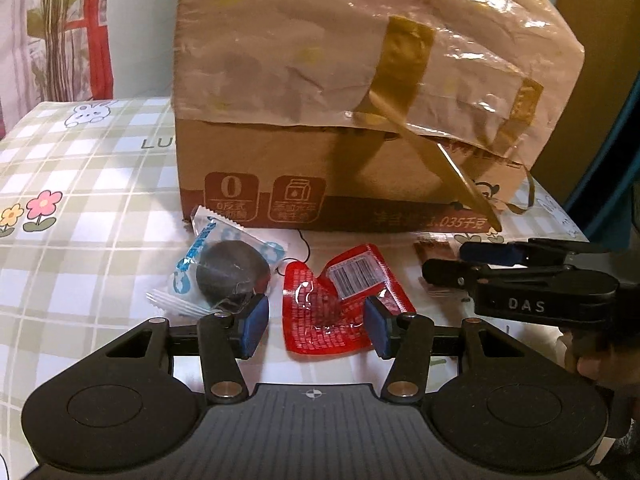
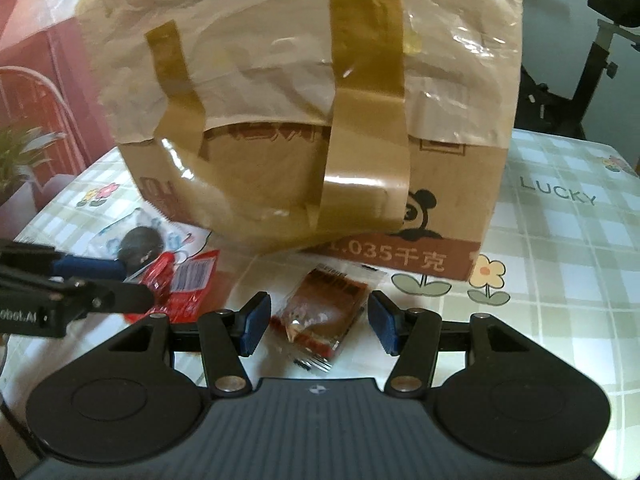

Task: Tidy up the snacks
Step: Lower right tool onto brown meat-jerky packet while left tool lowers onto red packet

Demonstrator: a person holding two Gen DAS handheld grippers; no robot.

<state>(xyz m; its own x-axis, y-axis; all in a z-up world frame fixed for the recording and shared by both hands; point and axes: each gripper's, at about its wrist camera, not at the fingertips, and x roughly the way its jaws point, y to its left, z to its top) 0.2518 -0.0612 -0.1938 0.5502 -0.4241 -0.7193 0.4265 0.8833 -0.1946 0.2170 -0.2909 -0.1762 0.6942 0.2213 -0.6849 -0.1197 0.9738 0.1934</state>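
A red snack packet (image 1: 320,316) lies flat on the checked tablecloth (image 1: 80,168) between the blue pads of my left gripper (image 1: 316,326), which stands open; the left pad is clear of it. To its left lies a clear blue-printed packet with a dark round snack (image 1: 228,276). My right gripper (image 2: 319,325) is open astride a brown snack packet (image 2: 320,308), its pads close beside the edges. Each gripper shows in the other's view: the right gripper (image 1: 444,260) and the left gripper (image 2: 138,280). The red packet (image 2: 192,280) and the dark snack (image 2: 142,244) also appear there.
A large taped cardboard box (image 1: 320,120) wrapped in brown paper stands just behind the snacks and fills the back of the table, with loose tape strips (image 1: 460,176) hanging forward. A plant (image 1: 60,32) is beyond the table's left edge; an exercise bike (image 2: 580,60) is behind right.
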